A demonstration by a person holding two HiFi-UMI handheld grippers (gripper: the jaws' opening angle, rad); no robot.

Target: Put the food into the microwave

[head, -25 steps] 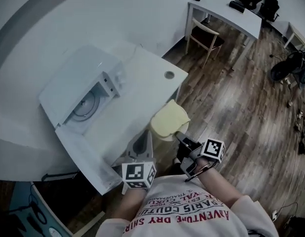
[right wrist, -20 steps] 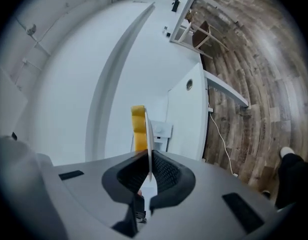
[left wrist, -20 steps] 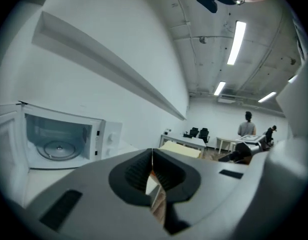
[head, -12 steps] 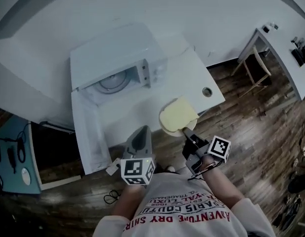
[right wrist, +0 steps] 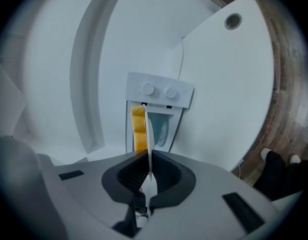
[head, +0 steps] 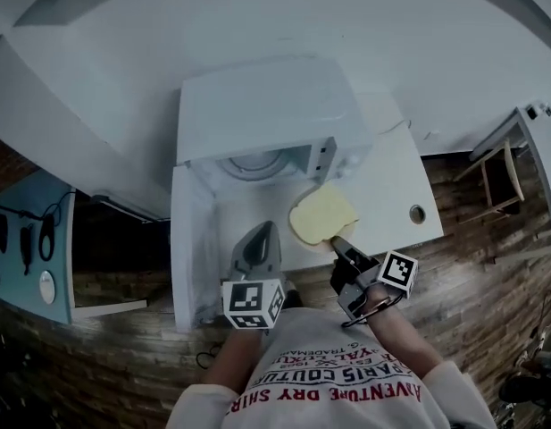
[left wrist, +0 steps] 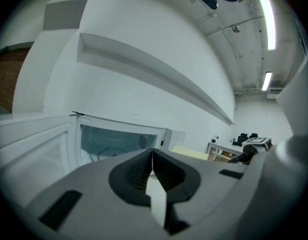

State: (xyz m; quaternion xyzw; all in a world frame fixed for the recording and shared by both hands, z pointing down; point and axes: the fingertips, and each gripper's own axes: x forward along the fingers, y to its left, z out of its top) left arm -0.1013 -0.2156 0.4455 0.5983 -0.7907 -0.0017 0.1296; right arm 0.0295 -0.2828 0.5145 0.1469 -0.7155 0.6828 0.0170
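Since the earlier frames the view has swung round. The microwave [head: 257,105] now stands straight ahead of both grippers instead of off to the left, and the plate [head: 322,214] has moved from beyond the table edge to a place over the table [head: 391,195], just in front of the microwave.

The microwave door [head: 193,239] hangs open to the left of the microwave cavity. The glass turntable [head: 253,162] shows inside the cavity.

The right gripper [head: 339,242] is clamped on the near rim of the plate. The right gripper view shows both pads pressed on the thin white rim. The plate is near the right side of the microwave opening, below the control panel [right wrist: 158,90] with its two knobs, and outside the cavity.

The yellow food [right wrist: 139,126] lies on the plate. In the right gripper view it shows as a long strip whose long axis runs from the jaws straight toward the microwave front. The far end of the plate points at the opening.

The left gripper [head: 262,231] is in front of the microwave, on the door side of the plate and apart from it. Its jaws are closed together with nothing between them, and it points at the cavity.

A round cable hole [head: 417,214] sits in the table to the right of the microwave.
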